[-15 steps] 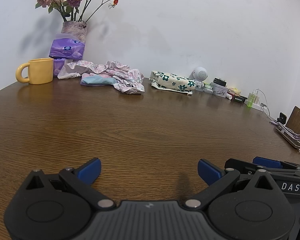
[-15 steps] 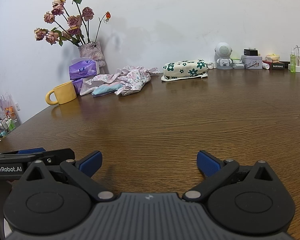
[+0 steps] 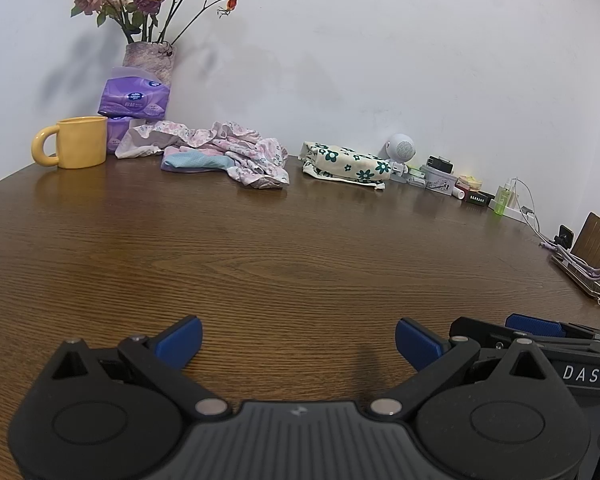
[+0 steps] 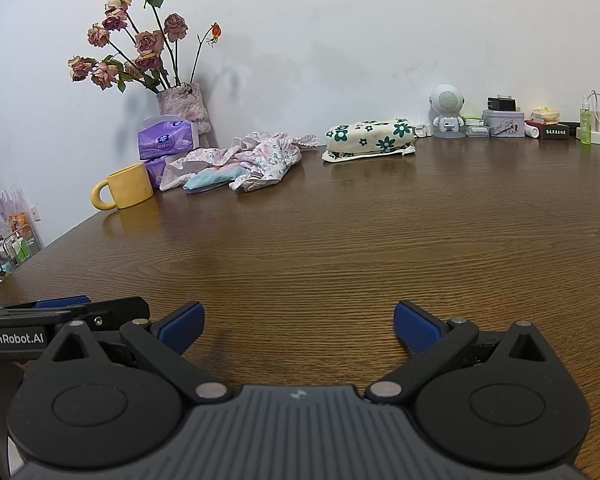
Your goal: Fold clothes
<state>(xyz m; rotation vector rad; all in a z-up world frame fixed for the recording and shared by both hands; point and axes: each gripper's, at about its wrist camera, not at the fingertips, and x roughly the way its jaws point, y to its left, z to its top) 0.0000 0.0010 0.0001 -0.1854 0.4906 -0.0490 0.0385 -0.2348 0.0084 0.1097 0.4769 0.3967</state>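
Closest to you, your left tool hangs low over the brown wood-grain desk with its blue-padded fingers spread wide and nothing between them. Your right tool sits the same way, fingers apart and empty, just beside the left one (each camera catches the other's black body at its edge).

Ahead of both tools the desk runs bare across its middle.

At the far side, against the white wall, lie the clothes. A crumpled pile of pink floral clothes sprawls loosely, with a light blue piece tucked among its folds; in the right wrist view the same pile sits left of centre. Just to its right, apart from it, a cream cloth with dark green flowers lies already folded into a neat bundle.

Left of the pile stands a yellow mug, handle turned outward, with stacked purple tissue packs behind it and a vase of dried roses behind those.

Right of the folded bundle a small white robot-shaped figure stands by the wall, then a row of small boxes and tins and a green bottle.
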